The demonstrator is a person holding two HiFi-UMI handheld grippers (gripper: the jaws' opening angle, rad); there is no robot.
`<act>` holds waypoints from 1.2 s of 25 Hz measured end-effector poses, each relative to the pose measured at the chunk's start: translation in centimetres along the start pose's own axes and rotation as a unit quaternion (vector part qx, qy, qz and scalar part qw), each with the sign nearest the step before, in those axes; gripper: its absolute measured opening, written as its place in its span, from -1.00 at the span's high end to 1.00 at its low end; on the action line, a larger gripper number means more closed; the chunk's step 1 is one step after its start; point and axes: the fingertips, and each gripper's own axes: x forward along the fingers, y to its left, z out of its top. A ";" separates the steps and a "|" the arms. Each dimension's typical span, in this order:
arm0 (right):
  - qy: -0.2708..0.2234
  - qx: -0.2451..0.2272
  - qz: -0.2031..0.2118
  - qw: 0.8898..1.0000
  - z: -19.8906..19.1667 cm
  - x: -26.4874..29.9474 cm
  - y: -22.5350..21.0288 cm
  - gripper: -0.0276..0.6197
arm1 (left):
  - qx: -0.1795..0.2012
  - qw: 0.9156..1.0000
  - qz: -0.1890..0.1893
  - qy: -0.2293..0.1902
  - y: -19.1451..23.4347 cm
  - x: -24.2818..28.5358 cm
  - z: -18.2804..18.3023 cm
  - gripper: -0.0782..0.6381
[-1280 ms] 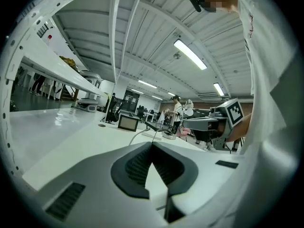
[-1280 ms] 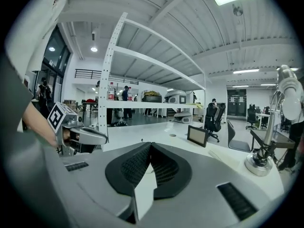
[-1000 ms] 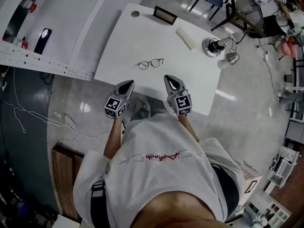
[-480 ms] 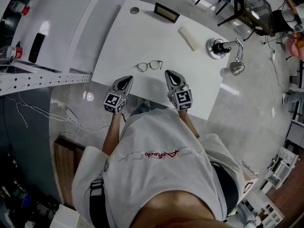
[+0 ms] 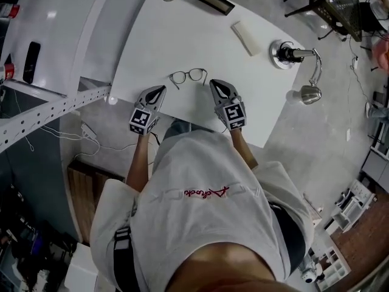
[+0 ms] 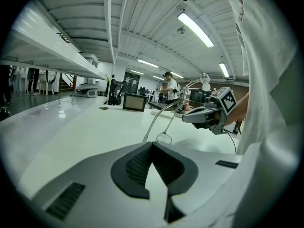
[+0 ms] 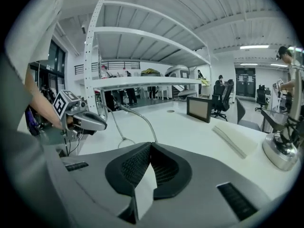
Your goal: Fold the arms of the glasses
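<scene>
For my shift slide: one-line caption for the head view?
Left gripper and right gripper, jaws shut, flank unfolded glasses near the front edge of the white table.

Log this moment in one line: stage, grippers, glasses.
stage: pre-grasp | left gripper: shut, empty | right gripper: shut, empty | glasses: on table, arms unfolded, untouched

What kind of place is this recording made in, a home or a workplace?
Most likely a workplace, perhaps an open-plan lab or workshop: a large white table, white metal shelving, office chairs and long ceiling strip lights.
</scene>
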 end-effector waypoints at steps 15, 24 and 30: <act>0.112 -0.227 0.116 0.960 -3.2 3.8 -1.4 0.89 | 0.165 0.982 -0.023 0.085 1.3 2.7 -0.6 0.73; 0.127 -0.320 0.161 0.925 -3.2 5.3 -0.8 0.61 | 0.213 0.970 -0.046 0.103 1.0 3.8 -0.4 0.44; 0.109 -0.353 0.182 0.912 -1.8 4.7 -0.2 0.65 | 0.230 0.967 -0.053 0.091 0.4 3.8 0.9 0.44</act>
